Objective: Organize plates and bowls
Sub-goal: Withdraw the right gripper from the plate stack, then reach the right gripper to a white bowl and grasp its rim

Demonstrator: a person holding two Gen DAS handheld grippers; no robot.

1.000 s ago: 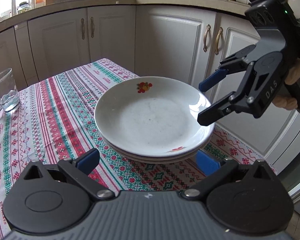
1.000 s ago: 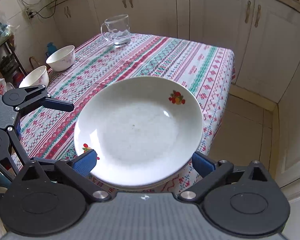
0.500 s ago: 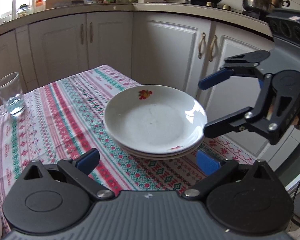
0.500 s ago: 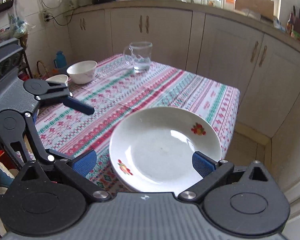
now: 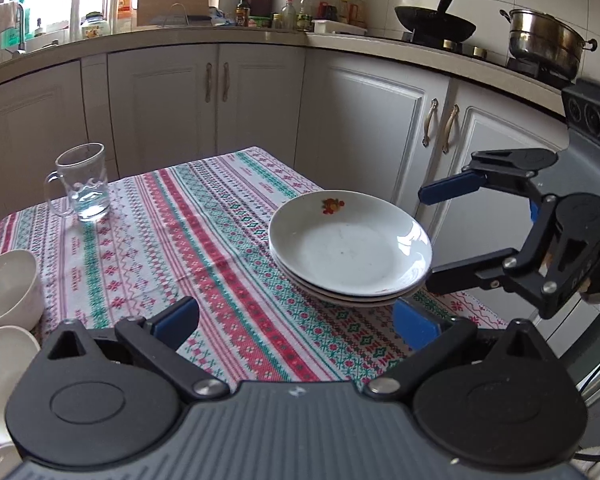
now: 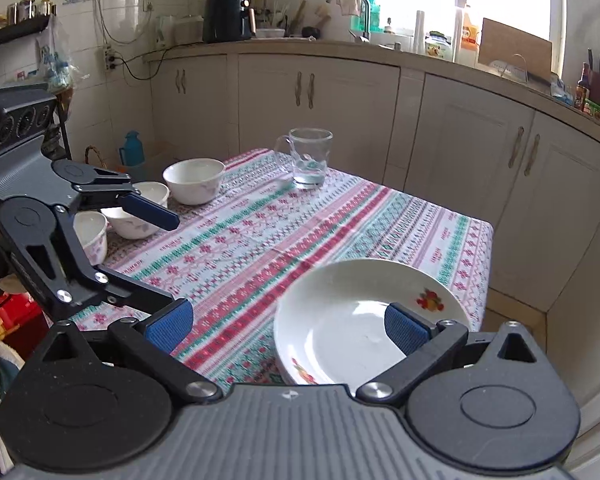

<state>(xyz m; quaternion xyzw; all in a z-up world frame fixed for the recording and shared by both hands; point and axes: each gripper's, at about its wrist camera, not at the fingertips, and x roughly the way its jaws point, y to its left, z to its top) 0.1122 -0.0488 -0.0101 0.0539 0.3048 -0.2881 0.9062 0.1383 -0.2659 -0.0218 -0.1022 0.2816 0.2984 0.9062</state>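
A stack of white plates (image 5: 348,252) with a small fruit print sits at the near right corner of the patterned tablecloth (image 5: 204,248); it also shows in the right wrist view (image 6: 352,328). My left gripper (image 5: 296,320) is open and empty, back from the stack. My right gripper (image 6: 288,326) is open and empty, just off the stack's right side; it also shows in the left wrist view (image 5: 430,240). Several white bowls (image 6: 194,180) stand at the table's far left end, and two show in the left wrist view (image 5: 4,288).
A glass mug (image 5: 82,184) with a little water stands at the far side of the table. White kitchen cabinets (image 5: 260,100) surround the table closely. A wok (image 5: 434,26) and a steel pot (image 5: 544,42) sit on the counter.
Both grippers have pulled back and up from the plate stack. The stack stays on the table corner. The bowls have come into view.
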